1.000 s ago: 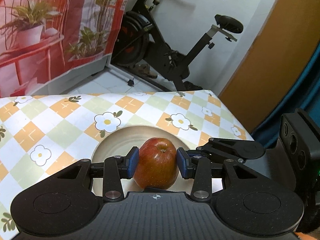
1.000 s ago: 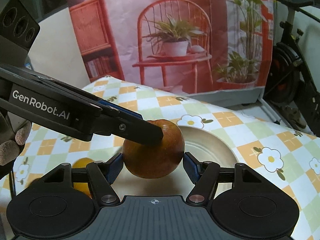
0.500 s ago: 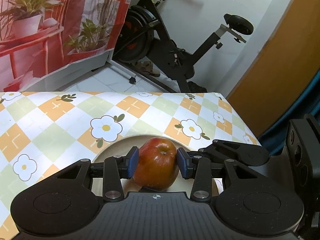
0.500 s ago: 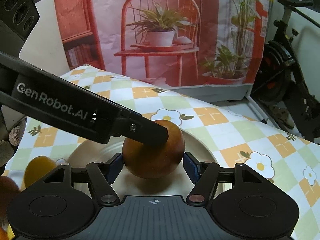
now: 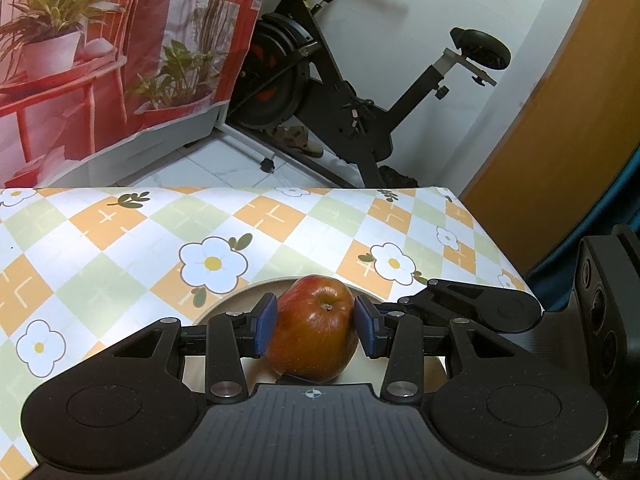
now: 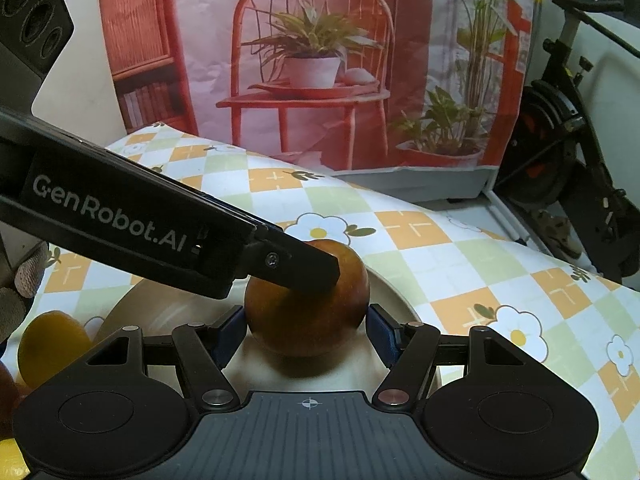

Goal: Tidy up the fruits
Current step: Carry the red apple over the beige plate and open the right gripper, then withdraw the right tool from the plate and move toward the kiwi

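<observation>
Red apple: sits stem-up over a cream plate, at the near edge of the bench; whether its base rests on the plate cannot be told.

Left claw: jaws set narrow, both blue pads against the apple's flanks, gripping it. In the right wrist view its black arm, lettered "GenRobot.AI", crosses from the left and its tip lies on the apple's top.

Right claw: jaws about half open, flanking the same apple. The left pad appears to touch the fruit; a thin gap seems to show at the right pad, so a firm hold cannot be confirmed.

Orange fruit: on the bench just left of the plate, beside the right claw's body.

Bench covering: checked cloth in orange, green and white with daisy print.

Surroundings: exercise bike on the tiled floor beyond the bench; printed backdrop of a red chair and potted plants; gloved hand at the left edge.
</observation>
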Available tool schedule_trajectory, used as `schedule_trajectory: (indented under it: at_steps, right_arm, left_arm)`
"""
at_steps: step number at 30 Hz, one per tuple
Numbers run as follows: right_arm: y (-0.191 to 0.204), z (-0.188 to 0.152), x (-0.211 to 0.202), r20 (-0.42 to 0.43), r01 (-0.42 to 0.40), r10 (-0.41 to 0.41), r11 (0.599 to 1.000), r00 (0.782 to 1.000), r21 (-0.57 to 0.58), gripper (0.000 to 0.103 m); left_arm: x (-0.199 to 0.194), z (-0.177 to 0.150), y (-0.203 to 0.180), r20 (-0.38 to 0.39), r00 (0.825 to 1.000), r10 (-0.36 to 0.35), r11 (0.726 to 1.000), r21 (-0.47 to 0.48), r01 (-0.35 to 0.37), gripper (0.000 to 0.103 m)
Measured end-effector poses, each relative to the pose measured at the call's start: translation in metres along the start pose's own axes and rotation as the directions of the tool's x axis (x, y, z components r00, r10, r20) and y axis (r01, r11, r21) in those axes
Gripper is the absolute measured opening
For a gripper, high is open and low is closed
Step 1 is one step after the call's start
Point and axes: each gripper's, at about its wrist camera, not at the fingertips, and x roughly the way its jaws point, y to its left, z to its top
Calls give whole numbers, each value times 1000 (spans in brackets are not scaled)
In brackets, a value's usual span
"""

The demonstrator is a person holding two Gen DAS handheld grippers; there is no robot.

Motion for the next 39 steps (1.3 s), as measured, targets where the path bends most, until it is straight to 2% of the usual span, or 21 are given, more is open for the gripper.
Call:
schedule_trajectory:
  at_steps: [5, 8, 14, 23, 33, 39]
  right_arm:
    - [0, 1, 0, -5, 7, -7, 1000, 1000, 1, 62]
    - [2, 0, -2, -22, 24, -24, 1000, 999, -7, 69]
    - [0, -5, -13, -31, 31, -31, 999, 999, 13, 70]
    - [-9, -35, -66, 55, 73, -84, 981, 995, 181, 70]
    - [-19, -73, -123, 153, 99, -154, 942, 976, 321, 70]
    - [-16, -93, -142, 189, 126, -201, 928, 961, 350, 70]
  left_arm:
    - [2, 1, -1, -4, 1000, 10, 1000, 5, -10, 45]
    - [3, 2, -1, -10, 1000, 19, 1000, -1, -20, 45]
    - [-7, 0, -2, 12, 999, 38, 999, 10, -38, 44]
    - [-50, -5, 1, 78, 993, 86, 996, -33, -83, 44]
    - [-113, -23, 6, 147, 971, 190, 982, -49, -185, 45]
    - [-150, -36, 9, 200, 941, 272, 962, -81, -261, 45]
